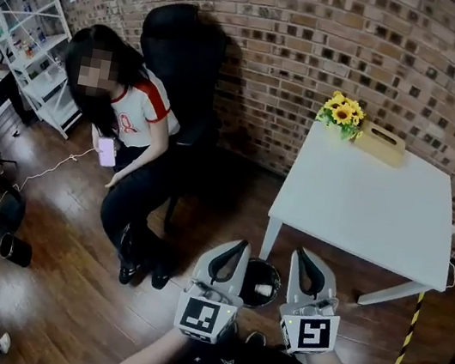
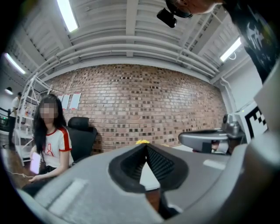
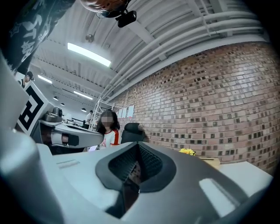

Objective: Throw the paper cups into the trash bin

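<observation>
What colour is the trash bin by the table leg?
The trash bin is black; the head view shows it best.

Indoor light, even and moderately bright, coming from overhead. The ceiling tube light (image 2: 68, 15) burns out to pure white in the left gripper view. A second strip (image 3: 89, 54) does the same in the right gripper view.

In the head view the white table (image 1: 380, 204) is the brightest patch, close to clipping. The wooden floor (image 1: 62, 278) is dark with a faint sheen. The chair (image 1: 181, 47) throws a soft shadow rightward on the brick wall (image 1: 320, 54).

Strong fisheye in all views: brick courses bow, and the corners go black in both gripper views. The shells of the left gripper (image 2: 145, 145) and right gripper (image 3: 137, 143) sit close to the lens, soft and out of focus. The background is fairly sharp.
</observation>
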